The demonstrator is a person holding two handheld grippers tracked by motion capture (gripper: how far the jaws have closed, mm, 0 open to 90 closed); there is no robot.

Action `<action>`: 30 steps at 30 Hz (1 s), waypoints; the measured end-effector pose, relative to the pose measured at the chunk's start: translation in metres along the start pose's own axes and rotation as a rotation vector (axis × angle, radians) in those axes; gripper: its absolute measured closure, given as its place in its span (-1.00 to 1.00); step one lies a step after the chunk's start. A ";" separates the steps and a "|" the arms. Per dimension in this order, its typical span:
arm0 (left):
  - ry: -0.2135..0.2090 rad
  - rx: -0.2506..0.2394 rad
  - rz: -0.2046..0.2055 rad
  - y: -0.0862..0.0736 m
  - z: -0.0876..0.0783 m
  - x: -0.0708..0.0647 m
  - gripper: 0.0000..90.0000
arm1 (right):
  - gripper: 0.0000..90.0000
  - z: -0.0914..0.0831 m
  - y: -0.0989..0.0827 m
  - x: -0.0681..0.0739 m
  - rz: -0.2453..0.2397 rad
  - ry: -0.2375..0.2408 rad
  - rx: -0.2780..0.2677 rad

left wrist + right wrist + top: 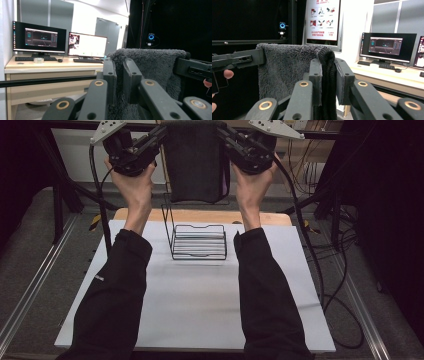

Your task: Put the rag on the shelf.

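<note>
A dark grey fluffy towel (195, 162) hangs spread between both grippers, held high above the far edge of the table. My left gripper (159, 135) is shut on the towel's top left corner; in the left gripper view its jaws pinch the towel (150, 67) edge at my gripper (119, 80). My right gripper (224, 134) is shut on the top right corner; in the right gripper view the towel (287, 72) runs off to the left from my gripper (328, 82). Below the towel a black wire rack (197, 241) stands on the white table (200, 300).
A wooden board edge (200, 216) lies along the table's far side. Cables (325, 270) trail off the right edge. Metal rails (30, 290) flank the table. Beyond, a desk with monitors (60, 42) and a poster (323, 20) stand in the room.
</note>
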State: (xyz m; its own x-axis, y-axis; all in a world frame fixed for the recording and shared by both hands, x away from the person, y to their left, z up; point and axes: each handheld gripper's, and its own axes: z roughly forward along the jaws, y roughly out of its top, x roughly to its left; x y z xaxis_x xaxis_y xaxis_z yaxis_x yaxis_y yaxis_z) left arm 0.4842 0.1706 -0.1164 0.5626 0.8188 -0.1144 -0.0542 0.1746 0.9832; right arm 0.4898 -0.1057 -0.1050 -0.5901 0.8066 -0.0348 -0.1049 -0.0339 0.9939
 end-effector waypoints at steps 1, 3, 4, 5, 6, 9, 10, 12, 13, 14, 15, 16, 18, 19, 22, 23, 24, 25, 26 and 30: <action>0.001 0.002 0.000 -0.001 0.001 0.001 0.81 | 0.73 0.002 -0.001 -0.001 0.001 0.000 0.005; 0.008 0.013 0.005 -0.003 0.003 0.003 0.81 | 0.73 0.005 -0.003 -0.002 0.000 -0.004 0.013; 0.009 0.017 0.006 -0.004 0.004 0.004 0.81 | 0.73 0.007 -0.004 -0.002 -0.002 -0.008 0.018; 0.011 0.019 0.006 -0.005 0.005 0.005 0.81 | 0.73 0.008 -0.005 -0.002 -0.005 -0.010 0.022; 0.014 0.022 0.010 -0.006 0.005 0.006 0.81 | 0.73 0.009 -0.006 -0.002 -0.007 -0.013 0.024; 0.016 0.038 0.005 -0.010 0.009 0.011 0.81 | 0.73 0.012 -0.010 -0.003 -0.010 -0.013 0.036; 0.016 0.043 0.002 -0.012 0.011 0.013 0.81 | 0.73 0.014 -0.011 -0.004 -0.007 -0.012 0.039; 0.009 0.048 0.002 -0.015 0.012 0.014 0.81 | 0.73 0.016 -0.014 -0.006 -0.010 -0.015 0.050; 0.008 0.051 0.005 -0.016 0.012 0.014 0.81 | 0.73 0.016 -0.016 -0.007 -0.011 -0.018 0.052; 0.008 0.055 0.009 -0.017 0.013 0.014 0.81 | 0.73 0.017 -0.017 -0.008 -0.008 -0.018 0.055; 0.008 0.060 0.011 -0.019 0.013 0.015 0.81 | 0.73 0.017 -0.019 -0.009 -0.006 -0.017 0.058; 0.007 0.068 0.012 -0.021 0.013 0.015 0.81 | 0.73 0.017 -0.022 -0.010 -0.004 -0.016 0.061; 0.007 0.077 0.009 -0.024 0.013 0.016 0.81 | 0.73 0.017 -0.027 -0.010 0.005 -0.011 0.071; 0.005 0.082 0.009 -0.027 0.013 0.017 0.81 | 0.73 0.017 -0.029 -0.010 0.002 -0.012 0.078; -0.007 0.099 0.006 -0.036 0.010 0.020 0.81 | 0.73 0.015 -0.036 -0.009 0.000 -0.009 0.094; -0.012 0.099 0.003 -0.038 0.009 0.020 0.81 | 0.73 0.014 -0.039 -0.009 -0.003 -0.007 0.100; -0.017 0.104 0.004 -0.040 0.008 0.021 0.81 | 0.73 0.013 -0.040 -0.009 -0.004 -0.005 0.102; -0.021 0.107 0.004 -0.042 0.007 0.022 0.81 | 0.73 0.012 -0.042 -0.008 -0.004 -0.001 0.107; -0.025 0.112 0.006 -0.044 0.006 0.022 0.81 | 0.73 0.011 -0.044 -0.008 -0.004 0.001 0.108; -0.032 0.133 0.025 -0.050 0.001 0.021 0.81 | 0.73 0.006 -0.051 -0.006 -0.003 0.010 0.124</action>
State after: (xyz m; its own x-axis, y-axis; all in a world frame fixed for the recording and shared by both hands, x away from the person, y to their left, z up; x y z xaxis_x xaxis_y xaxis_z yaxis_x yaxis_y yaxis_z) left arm 0.4996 0.1784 -0.1675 0.5889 0.8035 -0.0873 0.0400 0.0789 0.9961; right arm 0.5037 -0.1056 -0.1553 -0.5977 0.8009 -0.0378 -0.0073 0.0417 0.9991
